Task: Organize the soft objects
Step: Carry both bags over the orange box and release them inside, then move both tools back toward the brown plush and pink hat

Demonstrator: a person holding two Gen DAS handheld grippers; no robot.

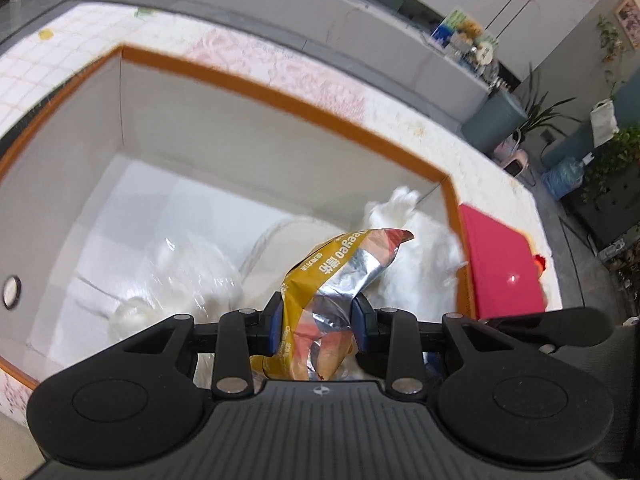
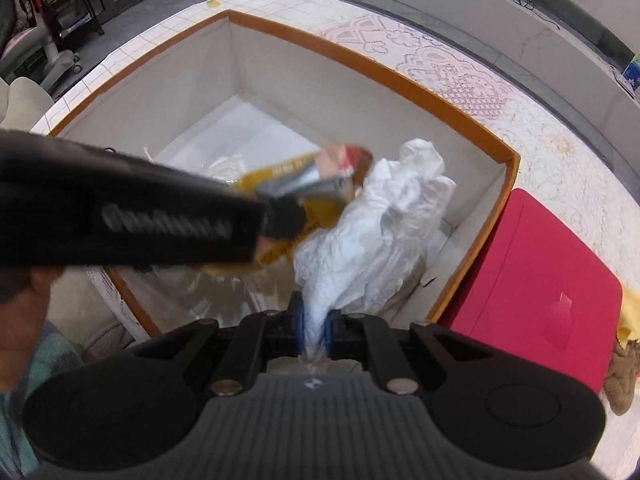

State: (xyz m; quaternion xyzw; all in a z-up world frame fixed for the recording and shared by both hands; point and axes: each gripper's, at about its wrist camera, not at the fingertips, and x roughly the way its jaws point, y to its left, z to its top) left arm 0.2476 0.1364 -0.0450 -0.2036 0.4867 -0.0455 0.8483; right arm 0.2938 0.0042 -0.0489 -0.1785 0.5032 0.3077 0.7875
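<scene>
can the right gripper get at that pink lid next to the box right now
Probably not yet. The right hand-held gripper is shut on the white bag over the box. The path to the pink lid looks open.

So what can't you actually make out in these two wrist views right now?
- Snack bag print: partly readable in the left wrist view, upside down and crumpled; blurred in the right wrist view.
- Box floor near the camera: hidden by the left gripper body.
- Clear plastic in the box: blurred, shape unclear.
- White wad held by the right gripper: material uncertain.
- Brown thing beside the red lid: cut off by the edge.
</scene>
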